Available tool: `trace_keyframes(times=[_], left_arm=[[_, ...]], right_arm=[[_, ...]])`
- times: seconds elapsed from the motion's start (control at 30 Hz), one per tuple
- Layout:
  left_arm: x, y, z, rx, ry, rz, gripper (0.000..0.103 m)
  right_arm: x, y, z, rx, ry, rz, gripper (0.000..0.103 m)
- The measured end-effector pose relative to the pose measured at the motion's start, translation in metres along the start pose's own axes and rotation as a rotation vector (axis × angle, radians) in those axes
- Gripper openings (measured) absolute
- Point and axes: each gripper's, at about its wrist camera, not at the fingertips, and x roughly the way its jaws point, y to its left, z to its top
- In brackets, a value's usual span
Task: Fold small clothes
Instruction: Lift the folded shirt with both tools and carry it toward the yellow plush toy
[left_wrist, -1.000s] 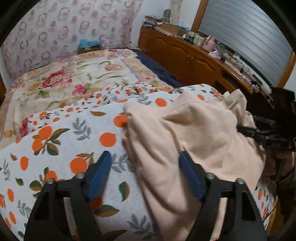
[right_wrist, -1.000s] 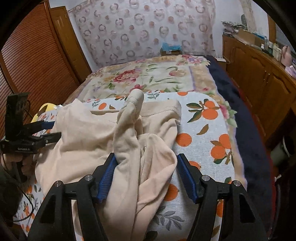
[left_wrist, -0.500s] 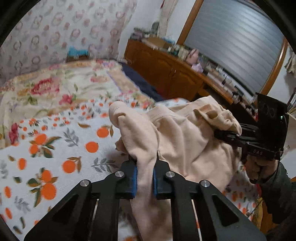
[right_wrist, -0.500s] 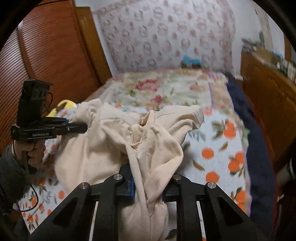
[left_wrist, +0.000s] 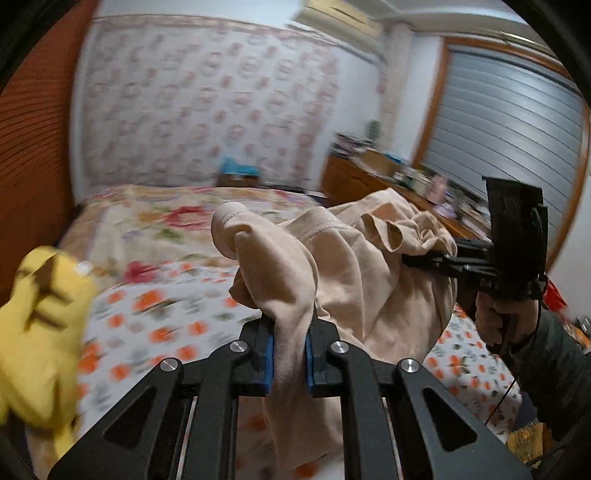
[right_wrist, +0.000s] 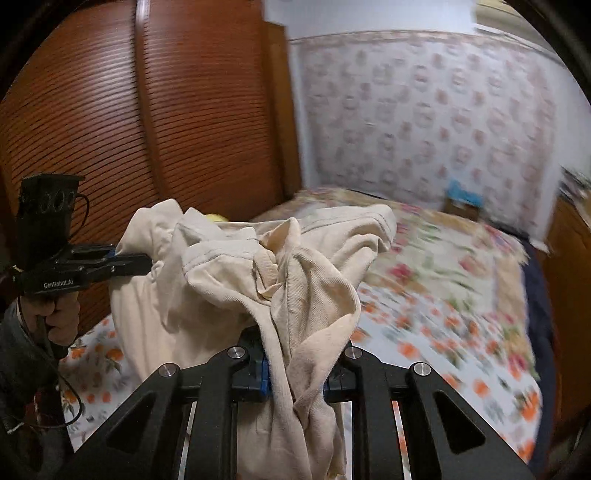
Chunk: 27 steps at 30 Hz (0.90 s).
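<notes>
A beige garment (left_wrist: 354, 280) hangs bunched in the air above the bed, held at two places. My left gripper (left_wrist: 289, 360) is shut on one fold of it, the cloth pinched between the blue pads (left_wrist: 269, 360). In the right wrist view my right gripper (right_wrist: 295, 373) is shut on another bunch of the same beige garment (right_wrist: 229, 280). Each view shows the other gripper at the far side of the cloth: the right one (left_wrist: 436, 260) and the left one (right_wrist: 129, 262), both gripping cloth. A hand (left_wrist: 502, 321) holds the right tool.
Below lies the bed with an orange-print white cover (left_wrist: 155, 321) and a floral quilt (right_wrist: 454, 251) behind. A yellow cloth (left_wrist: 40, 332) sits at the left. A wooden wardrobe (right_wrist: 110, 110) stands left, a cluttered wooden sideboard (left_wrist: 373, 177) right, under a shuttered window (left_wrist: 509, 110).
Both grippers shut on the beige garment, which lay on the bed a second ago, and lifted it clear of the cover. Both views tilted upward, showing more wall.
</notes>
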Motion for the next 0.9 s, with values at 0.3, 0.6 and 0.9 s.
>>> trace_keyframes(times=[0.3, 0.6, 0.9], left_arm=[[-0.009, 0.093, -0.056, -0.157, 0.001, 0.243, 0.013], [-0.019, 0.129, -0.083, -0.299, -0.022, 0.295, 0.013], [-0.041, 0.129, -0.087, -0.343, -0.064, 0.287, 0.013]], right_arm=[[0.136, 0.062, 0.062, -0.215, 0.114, 0.116, 0.019], [0.226, 0.077, 0.098, -0.339, 0.165, 0.207, 0.019], [0.28, 0.081, 0.115, -0.385, 0.181, 0.297, 0.019]])
